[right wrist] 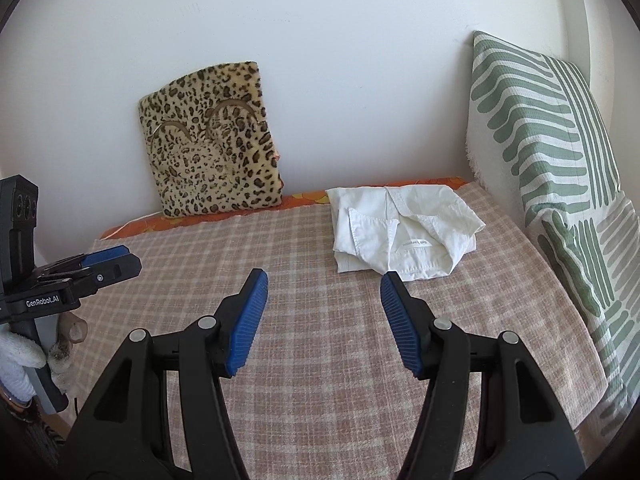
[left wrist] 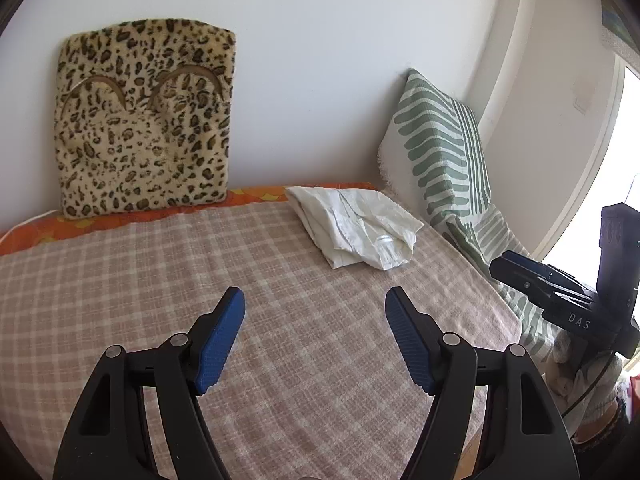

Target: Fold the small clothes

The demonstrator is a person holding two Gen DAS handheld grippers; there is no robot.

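Right wrist: folded white shirt point(right wrist: 404, 232) beyond right gripper point(right wrist: 324, 280) (jaws apart, empty).

The print on the folded white shirt's point(right wrist: 404, 226) neck label point(right wrist: 416, 243) is too small to read, and the leopard cushion point(right wrist: 216, 148) hides part of the orange bedsheet point(right wrist: 304, 200)

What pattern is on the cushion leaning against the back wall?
Leopard print, tan with dark spots, on the plush cushion; clearest in the left wrist view.

Left claw point(left wrist: 314, 300): lower centre, jaws apart, empty.
White shirt point(left wrist: 356, 228): folded, right of centre, on the bed point(left wrist: 160, 280).
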